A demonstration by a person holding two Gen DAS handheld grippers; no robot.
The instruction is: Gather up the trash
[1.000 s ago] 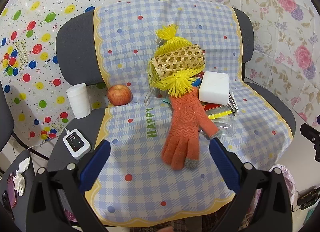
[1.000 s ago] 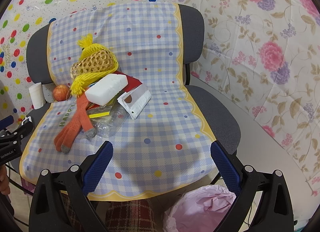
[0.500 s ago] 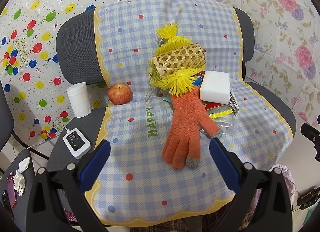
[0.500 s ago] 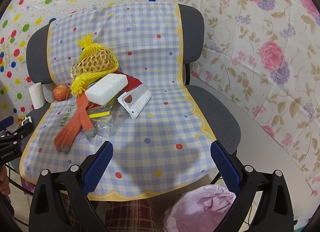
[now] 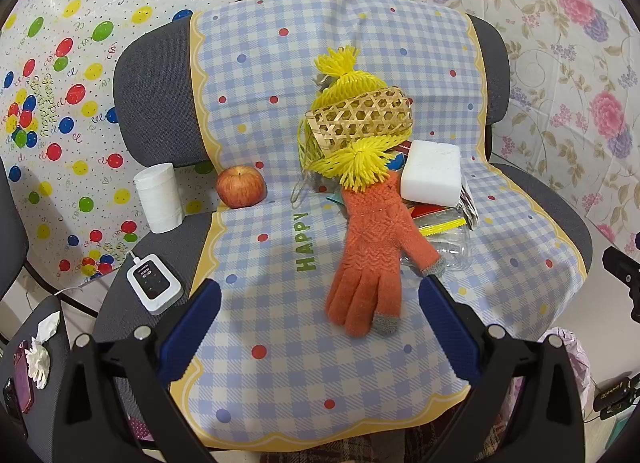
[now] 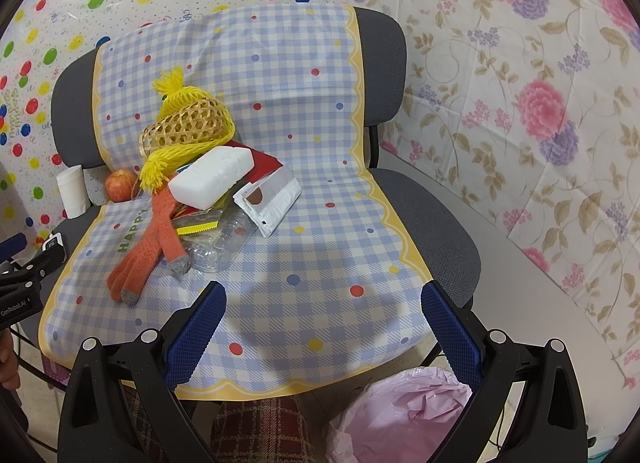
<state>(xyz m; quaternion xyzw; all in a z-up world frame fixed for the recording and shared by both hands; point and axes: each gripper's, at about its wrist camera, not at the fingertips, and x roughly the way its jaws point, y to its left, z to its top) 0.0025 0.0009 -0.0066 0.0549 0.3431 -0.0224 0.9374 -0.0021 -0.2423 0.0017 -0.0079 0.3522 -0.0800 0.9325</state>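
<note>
A pile lies on a checked cloth [image 5: 280, 303] over a grey chair: a white foam block [image 5: 432, 173] [image 6: 212, 177], a crushed clear plastic bottle [image 6: 218, 239], a white wrapper [image 6: 272, 199], red and yellow packets [image 5: 440, 223], yellow foam netting around a bamboo basket [image 5: 360, 123], and an orange glove [image 5: 372, 259]. A pink trash bag [image 6: 400, 411] sits on the floor below the seat's front edge. My left gripper [image 5: 320, 323] is open and empty, hovering near the glove's fingers. My right gripper [image 6: 324, 327] is open and empty above the seat's front.
An apple [image 5: 241, 192], a white paper roll [image 5: 159, 197] and a small white device [image 5: 154, 289] sit at the seat's left side. Crumpled tissue [image 5: 40, 351] lies on a neighbouring chair at far left. Patterned sheets cover the walls behind.
</note>
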